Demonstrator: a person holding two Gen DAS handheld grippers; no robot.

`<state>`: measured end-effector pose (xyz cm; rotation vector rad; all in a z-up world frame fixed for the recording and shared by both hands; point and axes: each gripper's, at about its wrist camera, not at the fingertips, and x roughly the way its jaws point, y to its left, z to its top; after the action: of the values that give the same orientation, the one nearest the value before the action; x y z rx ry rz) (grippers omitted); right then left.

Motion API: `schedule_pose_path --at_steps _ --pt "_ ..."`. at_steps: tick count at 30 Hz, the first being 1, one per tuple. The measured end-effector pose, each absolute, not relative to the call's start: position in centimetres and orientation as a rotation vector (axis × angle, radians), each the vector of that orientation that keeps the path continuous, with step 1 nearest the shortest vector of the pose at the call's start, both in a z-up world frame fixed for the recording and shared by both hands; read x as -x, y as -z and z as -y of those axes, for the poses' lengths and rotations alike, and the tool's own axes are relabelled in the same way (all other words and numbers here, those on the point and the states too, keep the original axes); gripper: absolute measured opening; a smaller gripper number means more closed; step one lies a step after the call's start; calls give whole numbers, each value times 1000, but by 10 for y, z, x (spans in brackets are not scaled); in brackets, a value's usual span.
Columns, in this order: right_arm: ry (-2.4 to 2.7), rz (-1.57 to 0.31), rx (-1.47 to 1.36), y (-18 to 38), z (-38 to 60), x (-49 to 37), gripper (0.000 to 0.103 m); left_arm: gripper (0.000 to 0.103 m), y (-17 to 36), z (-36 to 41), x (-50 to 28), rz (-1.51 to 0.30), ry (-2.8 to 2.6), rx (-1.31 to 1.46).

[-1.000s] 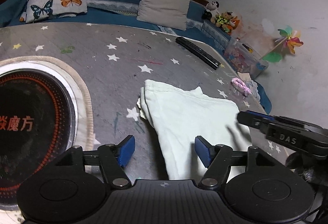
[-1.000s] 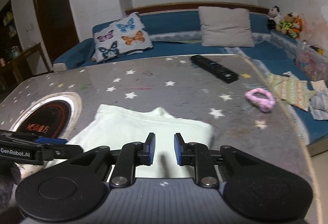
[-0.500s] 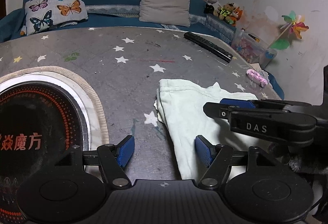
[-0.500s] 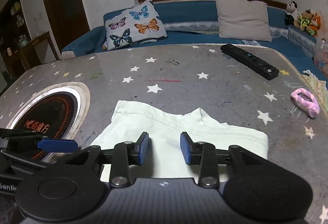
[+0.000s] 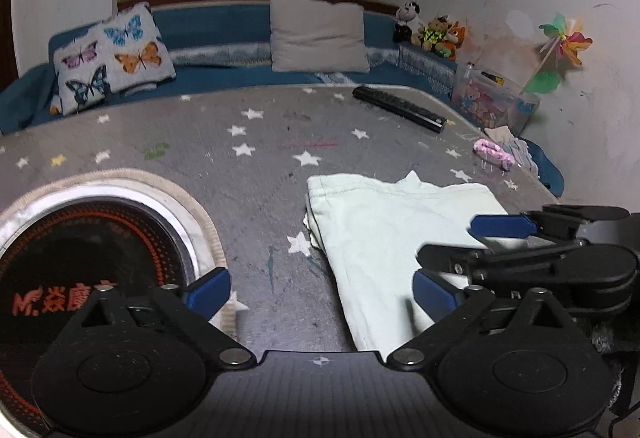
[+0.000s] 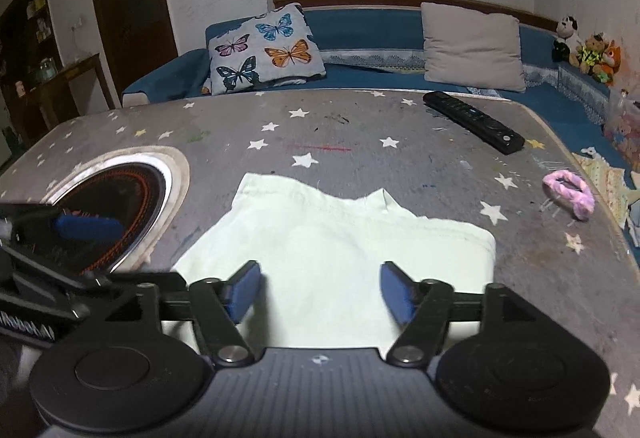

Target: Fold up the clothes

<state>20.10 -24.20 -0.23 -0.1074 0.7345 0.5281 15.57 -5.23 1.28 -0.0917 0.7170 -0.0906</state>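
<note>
- Garment [image 5: 394,234], left wrist view: pale green, lying flat on the star-patterned counter [image 5: 260,173] as a compact, several-layered rectangle, stacked edges showing at its left side. It sits right of the round burner [image 5: 92,250] and well short of the remote [image 5: 398,109] and pink hair tie [image 5: 493,153].
- It looks light, soft and limp; my guess is it will sag and slide on the smooth top, so hems and corners give the surest hold.
- Left gripper [image 5: 322,292] hovers low at the garment's near-left edge, jaws wide and holding nothing; one fingertip is over bare counter, the other over cloth. The right gripper [image 5: 466,250] reaches in from the right, above the cloth's right part.
- Right wrist view: the garment [image 6: 340,242] spreads straight ahead, with a small peak on its far edge and a rounded right corner.
- Right gripper [image 6: 318,292] is centred over the near edge, level, jaws wide and empty, both fingertips above cloth. The left gripper [image 6: 86,228] shows at the left, over the burner [image 6: 120,197].
- Such a neat stack fits either a finished fold just let go or a half-fold awaiting another.
</note>
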Motion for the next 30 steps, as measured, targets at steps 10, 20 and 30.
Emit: schedule_pose_path --at_steps 10,20,30 --pt "-563 -728 145 8 242 -165 83 103 -20 50 -133 -671 61 74" --pt "-551 -702 178 13 235 -129 87 103 -25 50 -113 -650 23 50" --pt "-515 -680 175 14 237 -102 98 103 -24 50 -92 -640 -3 21"
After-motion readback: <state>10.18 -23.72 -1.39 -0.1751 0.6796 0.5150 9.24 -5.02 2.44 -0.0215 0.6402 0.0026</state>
